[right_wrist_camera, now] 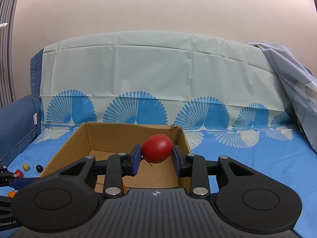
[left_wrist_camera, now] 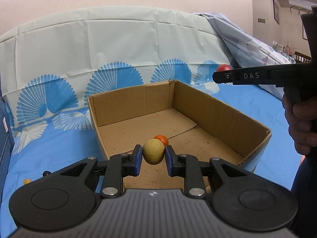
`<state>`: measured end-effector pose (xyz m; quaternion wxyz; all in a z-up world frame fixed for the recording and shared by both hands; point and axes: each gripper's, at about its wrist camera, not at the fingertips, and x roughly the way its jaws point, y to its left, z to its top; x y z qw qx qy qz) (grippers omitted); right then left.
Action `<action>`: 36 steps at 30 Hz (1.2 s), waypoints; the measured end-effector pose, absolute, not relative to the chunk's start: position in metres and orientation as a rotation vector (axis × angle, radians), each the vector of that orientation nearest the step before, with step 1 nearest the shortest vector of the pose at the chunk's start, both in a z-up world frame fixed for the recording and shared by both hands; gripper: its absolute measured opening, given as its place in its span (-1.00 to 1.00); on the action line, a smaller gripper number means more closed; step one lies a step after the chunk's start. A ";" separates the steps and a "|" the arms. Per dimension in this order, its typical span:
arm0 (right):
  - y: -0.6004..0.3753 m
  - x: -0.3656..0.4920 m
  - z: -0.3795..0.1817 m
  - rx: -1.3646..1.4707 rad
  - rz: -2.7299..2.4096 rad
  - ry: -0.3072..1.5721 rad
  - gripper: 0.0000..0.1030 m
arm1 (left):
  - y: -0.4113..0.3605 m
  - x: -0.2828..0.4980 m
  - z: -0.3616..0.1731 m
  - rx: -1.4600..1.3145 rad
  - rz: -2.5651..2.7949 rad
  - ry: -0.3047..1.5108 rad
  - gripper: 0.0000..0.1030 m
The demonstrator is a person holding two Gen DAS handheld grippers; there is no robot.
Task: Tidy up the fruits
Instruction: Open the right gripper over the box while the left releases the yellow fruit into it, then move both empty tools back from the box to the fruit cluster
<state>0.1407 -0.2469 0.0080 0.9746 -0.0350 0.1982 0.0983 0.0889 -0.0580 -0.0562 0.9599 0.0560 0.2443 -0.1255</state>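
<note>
So both sets of jaws are loaded right now. The left gripper (left_wrist_camera: 153, 154) has its blue pads clamped on a speckled yellow-tan round fruit (left_wrist_camera: 153, 151), held just above the near end of the open brown cardboard box (left_wrist_camera: 221, 107). My guess is it's parked there for a drop inside, since the box looks like the collection spot. The right gripper (right_wrist_camera: 157, 152) is pinching a smooth red egg-shaped fruit (right_wrist_camera: 157, 147) from both sides, also hanging over the box and pointing slightly down into it. From the left view you can see that same gripper reaching in from the right, a person's hand (left_wrist_camera: 299, 123) wrapped around its handle.

Moving outward: one small orange round fruit (left_wrist_camera: 161, 139) already sits on the box floor, right behind the yellow-tan one, so that's one sorted.

Left over on the blue fan-patterned bed sheet (right_wrist_camera: 247, 158), beside the box: a small yellow fruit (right_wrist_camera: 25, 167), a dark navy one (right_wrist_camera: 39, 168), a little red one (right_wrist_camera: 18, 173) and an orange one (right_wrist_camera: 11, 194) at the edge, partly hidden.

Count: two grippers, two fruits held, one in the box, four I can make out on the sheet, one box
</note>
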 end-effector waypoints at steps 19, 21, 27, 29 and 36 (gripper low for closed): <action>-0.239 0.144 0.003 -0.095 0.188 0.434 0.21 | -0.050 0.090 -0.053 0.059 -0.244 0.496 -0.34; -0.238 0.144 0.003 -0.097 0.180 0.433 0.23 | -0.049 0.091 -0.053 0.055 -0.234 0.491 -0.34; -0.237 0.143 0.004 -0.087 0.159 0.426 0.23 | -0.045 0.085 -0.052 0.059 -0.201 0.441 -0.34; -0.235 0.143 0.004 -0.080 0.149 0.422 0.23 | -0.043 0.079 -0.048 0.075 -0.170 0.411 -0.34; -0.223 0.135 0.009 -0.047 0.137 0.391 0.22 | -0.024 0.053 -0.019 0.070 -0.141 0.325 -0.34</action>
